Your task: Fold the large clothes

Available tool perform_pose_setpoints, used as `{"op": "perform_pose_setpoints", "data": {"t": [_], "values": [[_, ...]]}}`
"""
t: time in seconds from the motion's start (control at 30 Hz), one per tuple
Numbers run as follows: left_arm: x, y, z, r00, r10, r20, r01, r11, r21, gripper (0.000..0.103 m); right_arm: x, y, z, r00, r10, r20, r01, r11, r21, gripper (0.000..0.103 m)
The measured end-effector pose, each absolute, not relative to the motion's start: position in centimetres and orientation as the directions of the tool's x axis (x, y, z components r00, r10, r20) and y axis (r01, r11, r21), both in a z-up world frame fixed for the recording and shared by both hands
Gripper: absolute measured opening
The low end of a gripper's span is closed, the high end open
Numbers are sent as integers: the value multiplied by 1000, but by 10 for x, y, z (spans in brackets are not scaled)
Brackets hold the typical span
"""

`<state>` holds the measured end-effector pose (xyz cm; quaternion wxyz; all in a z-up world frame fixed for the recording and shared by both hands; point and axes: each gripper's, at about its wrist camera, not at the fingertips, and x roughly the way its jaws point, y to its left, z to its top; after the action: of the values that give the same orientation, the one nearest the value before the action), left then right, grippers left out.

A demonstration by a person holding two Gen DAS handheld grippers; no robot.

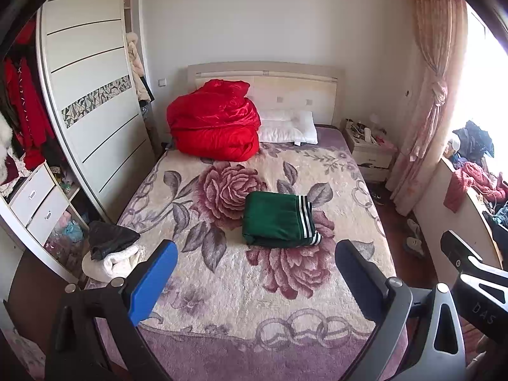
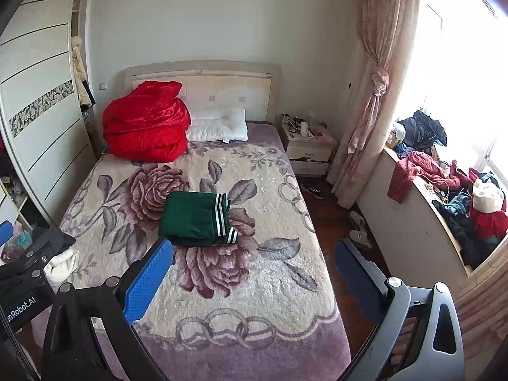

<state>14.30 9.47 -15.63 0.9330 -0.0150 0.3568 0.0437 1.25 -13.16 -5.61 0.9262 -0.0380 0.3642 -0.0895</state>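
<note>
A green garment [image 1: 279,220] with white-striped trim lies folded in a neat rectangle on the middle of the bed's floral blanket [image 1: 222,285]. It also shows in the right wrist view [image 2: 197,219]. My left gripper [image 1: 254,282] is open and empty, held above the foot of the bed, well short of the garment. My right gripper [image 2: 254,282] is open and empty too, held over the bed's right foot corner. Each gripper shows at the edge of the other's view.
A red quilt [image 1: 214,120] and white pillow [image 1: 287,127] sit at the headboard. Folded black and white clothes [image 1: 111,254] lie at the bed's left edge. A wardrobe [image 1: 89,95] stands left; a nightstand [image 2: 308,146] and a clothes-piled ledge [image 2: 460,203] stand right.
</note>
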Motion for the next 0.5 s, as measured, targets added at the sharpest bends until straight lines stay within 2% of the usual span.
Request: {"op": "perform_pose_setpoints", "data": {"t": [0.5], "values": [[141, 94, -150, 747, 77, -660, -92, 996, 13, 101, 24, -133, -56, 726, -172, -666, 116, 985, -129, 103]]}}
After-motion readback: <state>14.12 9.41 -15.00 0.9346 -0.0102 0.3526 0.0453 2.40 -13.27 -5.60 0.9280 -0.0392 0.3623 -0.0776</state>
